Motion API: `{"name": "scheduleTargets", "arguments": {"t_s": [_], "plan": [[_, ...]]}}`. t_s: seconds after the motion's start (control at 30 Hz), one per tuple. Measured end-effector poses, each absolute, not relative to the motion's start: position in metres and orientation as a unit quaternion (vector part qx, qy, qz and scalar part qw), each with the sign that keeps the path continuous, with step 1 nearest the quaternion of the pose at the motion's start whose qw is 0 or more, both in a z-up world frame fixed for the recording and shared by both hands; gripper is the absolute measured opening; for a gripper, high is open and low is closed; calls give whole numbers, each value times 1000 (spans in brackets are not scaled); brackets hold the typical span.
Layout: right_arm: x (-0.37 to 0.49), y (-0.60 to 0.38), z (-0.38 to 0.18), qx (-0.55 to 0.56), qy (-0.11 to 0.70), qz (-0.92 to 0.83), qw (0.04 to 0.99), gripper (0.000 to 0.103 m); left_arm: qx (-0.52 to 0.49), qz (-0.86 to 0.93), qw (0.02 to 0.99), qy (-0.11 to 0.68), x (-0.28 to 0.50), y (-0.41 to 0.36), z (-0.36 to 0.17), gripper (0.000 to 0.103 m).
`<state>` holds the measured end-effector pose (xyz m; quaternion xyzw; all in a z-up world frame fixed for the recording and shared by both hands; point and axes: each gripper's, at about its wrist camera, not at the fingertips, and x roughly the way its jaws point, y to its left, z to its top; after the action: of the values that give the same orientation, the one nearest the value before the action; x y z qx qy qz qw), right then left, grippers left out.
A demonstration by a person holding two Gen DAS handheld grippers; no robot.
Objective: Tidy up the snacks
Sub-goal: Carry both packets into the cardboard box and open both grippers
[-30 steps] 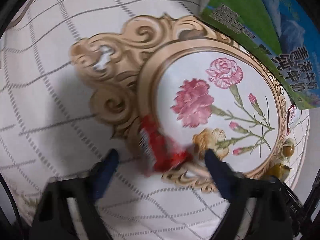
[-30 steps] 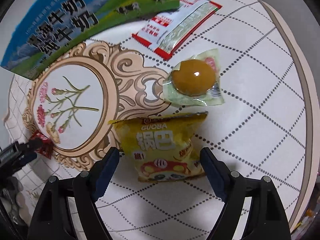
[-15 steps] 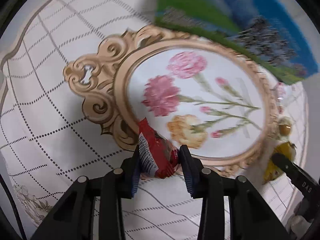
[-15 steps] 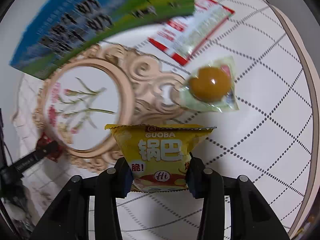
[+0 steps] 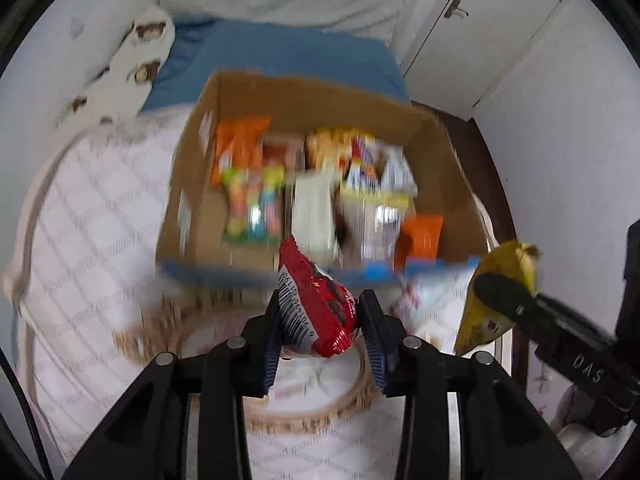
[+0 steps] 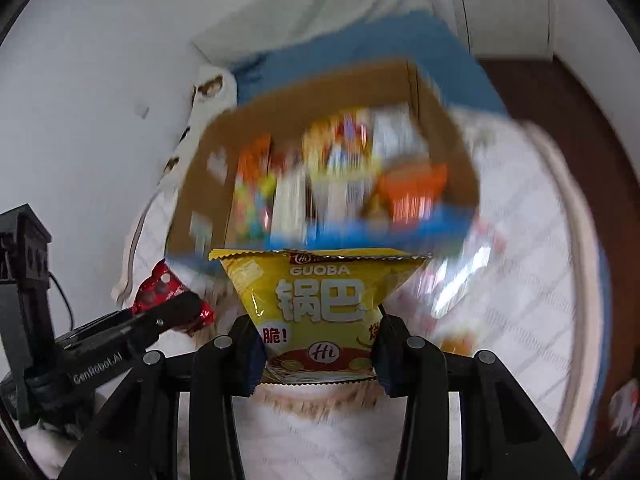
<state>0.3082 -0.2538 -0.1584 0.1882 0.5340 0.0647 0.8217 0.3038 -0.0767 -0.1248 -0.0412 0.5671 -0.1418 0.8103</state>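
The left tool (image 5: 320, 322) pinches a small red snack packet (image 5: 316, 308) between its blue-padded fingers (image 5: 271, 344), barcode side facing the camera. The right tool (image 6: 318, 346) pinches a yellow crisp bag (image 6: 320, 312) by its lower half, the bag's top edge spreading wide above the fingers. Both packets are held up off the desk (image 5: 80, 240), which wears a white checked cloth. Beyond them, at the desk's far edge, stands an open cardboard box (image 5: 312, 100) filled with snack packets, blurred. In the right wrist view the left tool (image 6: 176, 308) shows at left with its red packet (image 6: 160, 288); in the left wrist view the yellow bag (image 5: 500, 288) shows at right.
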Motion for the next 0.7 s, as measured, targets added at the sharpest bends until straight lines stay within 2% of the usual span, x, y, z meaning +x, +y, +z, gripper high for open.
{"name": "scheduleTargets", "arguments": {"t_s": [0.13,0.3,0.57,0.63,0.67,0.7], "plan": [[373,-269,-142,160,524,38,835,46,-31,-126,806,578,349,-89,-121,34],[433,-282,-149,133,536,5,833,46,2,-87,792,605,400,-90,-148,34],[479,-292,-211,99,581,-36,807,46,27,-55,765,641,424,-91,-198,36],[485,-294,-227,90,592,-43,799,57,24,-48,760,647,425,-91,-203,38],[489,-294,-234,84,598,-48,796,80,21,-45,758,651,427,-90,-206,40],[490,-294,-238,82,601,-49,794,96,18,-44,756,653,427,-90,-208,52]]}}
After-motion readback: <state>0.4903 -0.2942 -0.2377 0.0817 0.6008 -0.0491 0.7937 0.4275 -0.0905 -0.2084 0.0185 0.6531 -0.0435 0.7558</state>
